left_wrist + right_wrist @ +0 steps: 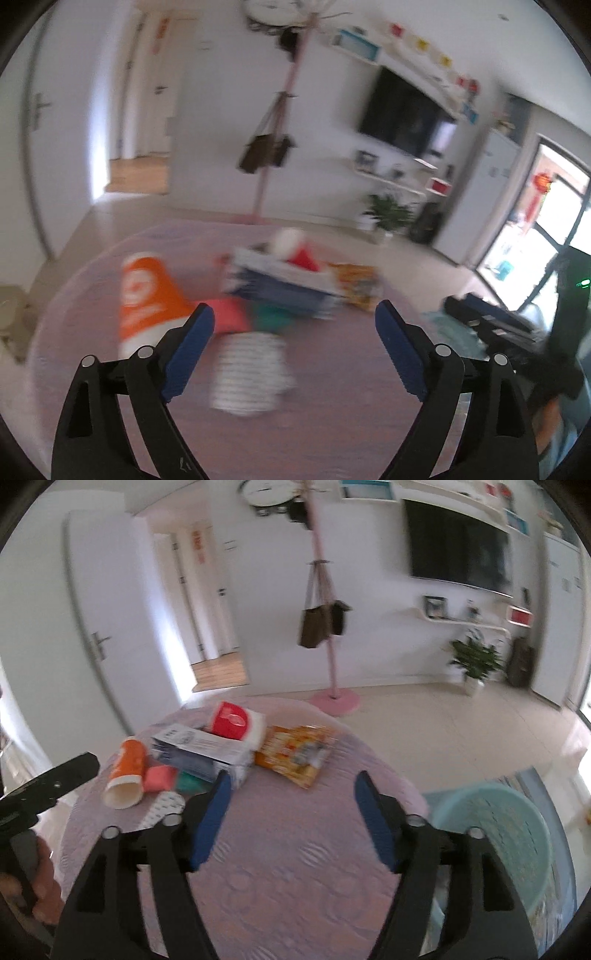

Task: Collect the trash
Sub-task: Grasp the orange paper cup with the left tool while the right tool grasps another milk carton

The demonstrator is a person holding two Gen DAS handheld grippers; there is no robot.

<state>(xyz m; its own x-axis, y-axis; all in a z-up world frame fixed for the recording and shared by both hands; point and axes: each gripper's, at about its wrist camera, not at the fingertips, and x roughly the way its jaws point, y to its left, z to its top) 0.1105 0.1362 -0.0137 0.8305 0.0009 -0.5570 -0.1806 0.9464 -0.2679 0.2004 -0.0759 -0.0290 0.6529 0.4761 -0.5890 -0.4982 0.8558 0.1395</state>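
Trash lies in a heap on a round table under a pink cloth (pixel 280 867): an orange paper cup (pixel 125 775) on its side, a white and blue carton (pixel 199 749), a red cup (pixel 231 720), an orange snack bag (pixel 295 753), pink (pixel 159 778) and green (pixel 188 781) pieces, and a striped white packet (pixel 249 373). My left gripper (pixel 295 321) is open above the near part of the table, short of the heap, with nothing between its fingers. My right gripper (pixel 291 790) is open too and holds nothing. The left gripper's body (pixel 48 779) shows at the left edge of the right wrist view.
A light green plastic basket (pixel 495 834) stands on the floor to the right of the table. Beyond the table stand a pink coat rack (pixel 332 686) with hanging bags and a potted plant (pixel 474 661). A TV (pixel 458 542) hangs on the far wall.
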